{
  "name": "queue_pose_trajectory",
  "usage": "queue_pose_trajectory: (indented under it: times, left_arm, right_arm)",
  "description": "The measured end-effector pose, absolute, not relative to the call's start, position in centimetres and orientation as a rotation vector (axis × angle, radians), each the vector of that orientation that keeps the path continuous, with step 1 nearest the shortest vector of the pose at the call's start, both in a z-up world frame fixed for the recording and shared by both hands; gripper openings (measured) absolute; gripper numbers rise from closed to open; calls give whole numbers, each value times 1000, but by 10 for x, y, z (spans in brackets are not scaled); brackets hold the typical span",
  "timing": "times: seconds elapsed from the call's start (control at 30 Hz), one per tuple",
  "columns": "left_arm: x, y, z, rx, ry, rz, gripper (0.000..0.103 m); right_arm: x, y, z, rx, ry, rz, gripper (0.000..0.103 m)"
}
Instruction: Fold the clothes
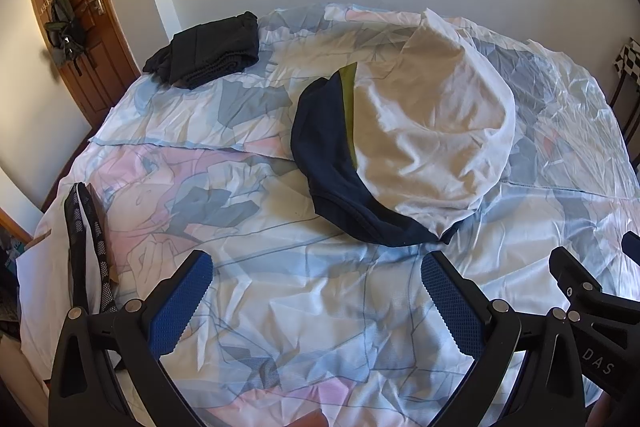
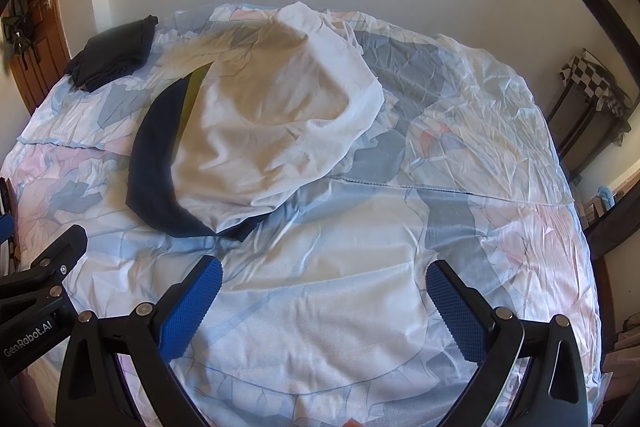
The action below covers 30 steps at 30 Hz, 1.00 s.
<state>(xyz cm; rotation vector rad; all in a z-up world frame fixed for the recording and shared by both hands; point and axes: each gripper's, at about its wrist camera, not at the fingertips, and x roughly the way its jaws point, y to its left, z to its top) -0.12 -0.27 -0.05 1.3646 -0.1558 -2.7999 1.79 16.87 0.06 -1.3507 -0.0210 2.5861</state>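
Both wrist views look down along the bed toward the wall at 12 o'clock, sharing the clothes mid-bed, from near its foot.

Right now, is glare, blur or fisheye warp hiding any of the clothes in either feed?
Left wrist view: white garment glares in sunlight, folds readable; bed edges bowed by fisheye. Right wrist view: same garment bright, navy garment sharp; black folded clothes dark, detail lost.

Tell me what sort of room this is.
Most likely a bedroom: a bed under a patterned sheet fills the view, clothes lie on it, and a wooden door stands at the far corner.
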Motion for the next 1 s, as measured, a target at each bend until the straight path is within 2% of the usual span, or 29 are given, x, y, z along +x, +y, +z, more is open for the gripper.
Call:
queue_pose_trajectory:
  times: [1.0]
  left_arm:
    - [-4,-4,0,1371,-151,-2800,103]
  right_arm:
    - [18,167,1,-1347,-25,2589,103]
